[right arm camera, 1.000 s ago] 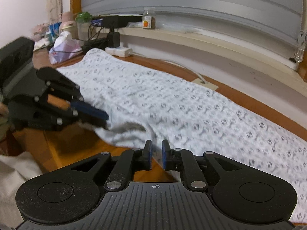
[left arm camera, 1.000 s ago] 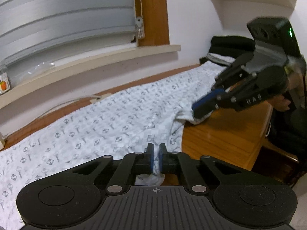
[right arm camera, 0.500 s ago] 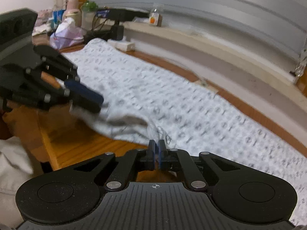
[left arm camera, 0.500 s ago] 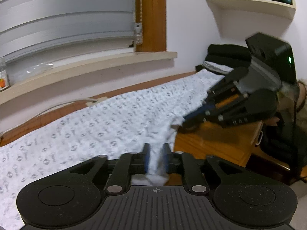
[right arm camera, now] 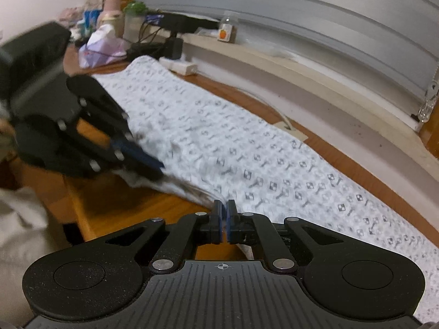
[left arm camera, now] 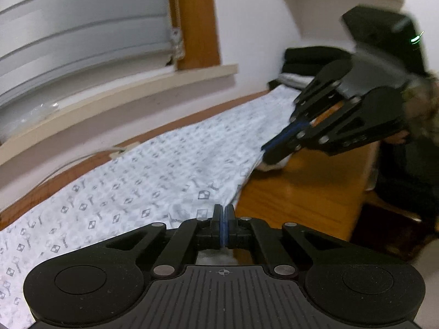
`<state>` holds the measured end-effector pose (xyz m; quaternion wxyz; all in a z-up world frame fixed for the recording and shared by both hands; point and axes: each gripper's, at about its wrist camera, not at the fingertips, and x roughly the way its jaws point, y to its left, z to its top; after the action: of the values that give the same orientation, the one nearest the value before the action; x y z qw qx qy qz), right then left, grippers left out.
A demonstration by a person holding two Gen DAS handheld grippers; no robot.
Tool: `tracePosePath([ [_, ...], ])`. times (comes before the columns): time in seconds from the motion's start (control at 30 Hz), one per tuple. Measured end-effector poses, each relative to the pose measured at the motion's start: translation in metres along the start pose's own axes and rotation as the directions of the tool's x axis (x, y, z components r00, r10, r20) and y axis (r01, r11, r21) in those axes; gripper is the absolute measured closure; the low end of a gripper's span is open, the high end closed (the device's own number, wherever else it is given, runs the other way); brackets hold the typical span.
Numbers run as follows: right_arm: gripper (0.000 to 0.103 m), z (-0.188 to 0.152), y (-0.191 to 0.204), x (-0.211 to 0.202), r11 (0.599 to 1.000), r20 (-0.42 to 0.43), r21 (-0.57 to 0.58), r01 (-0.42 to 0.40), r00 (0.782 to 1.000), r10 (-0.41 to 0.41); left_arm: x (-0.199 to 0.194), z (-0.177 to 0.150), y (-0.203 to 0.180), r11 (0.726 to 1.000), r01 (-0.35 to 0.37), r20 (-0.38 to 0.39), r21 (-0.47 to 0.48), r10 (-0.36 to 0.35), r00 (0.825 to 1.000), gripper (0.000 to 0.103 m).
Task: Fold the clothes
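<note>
I have the patterned garment [left arm camera: 153,181] lying spread along the wooden table [left arm camera: 307,192], its far edge running near the window ledge [left arm camera: 131,93] and its near edge right under my two tools. My left gripper [left arm camera: 224,219] is pressed together on that near edge, with pale cloth showing under the pads, so I judge it a thin pinch on the hem. My right gripper [right arm camera: 225,216] is likewise pressed together at the same edge further along; cloth shows just behind its fingers, and in the left view its blue tips sit on a small bunch of fabric. As I see it, the step in hand is lifting this near edge to carry it over toward the far one. To do that well I want to raise both ends together and level, keep the stretch between them lightly taut so the edge does not sag, and travel across without dragging the rest off the table. The grips are shallow, so I would avoid jerks, and I would line the edges up before letting go.
</note>
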<state>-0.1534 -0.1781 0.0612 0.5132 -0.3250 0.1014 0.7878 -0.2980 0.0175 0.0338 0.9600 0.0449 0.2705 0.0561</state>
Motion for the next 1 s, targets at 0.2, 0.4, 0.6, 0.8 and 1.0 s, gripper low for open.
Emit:
tracePosePath([
  [0.2, 0.099, -0.012, 0.017, -0.013, 0.997, -0.038, -0.054, -0.054, 0.998, 0.052, -0.021, -0.002, -0.009, 0.996, 0.090, -0.041, 0.021, -0.090, 0.995, 0.103],
  [0.4, 0.098, -0.025, 0.011, -0.017, 0.998, -0.049, -0.018, -0.059, 0.997, 0.058, -0.025, -0.006, 0.004, 0.990, 0.136, -0.042, -0.050, -0.138, 0.990, 0.100],
  [0.6, 0.089, -0.039, -0.017, -0.034, 0.997, -0.029, 0.079, 0.027, 0.999, -0.025, -0.031, 0.005, 0.022, 0.995, 0.063, 0.001, -0.078, -0.063, 0.998, 0.081],
  [0.8, 0.081, -0.087, -0.079, -0.064, 0.930, -0.045, 0.305, 0.206, 0.978, -0.202, 0.005, 0.015, 0.028, 0.997, 0.023, -0.063, -0.068, -0.027, 0.998, 0.076],
  [1.0, 0.081, -0.113, -0.113, -0.077, 0.857, -0.029, 0.412, 0.308, 0.945, -0.326, 0.015, 0.001, 0.030, 0.994, 0.057, -0.125, -0.094, -0.069, 0.990, 0.076],
])
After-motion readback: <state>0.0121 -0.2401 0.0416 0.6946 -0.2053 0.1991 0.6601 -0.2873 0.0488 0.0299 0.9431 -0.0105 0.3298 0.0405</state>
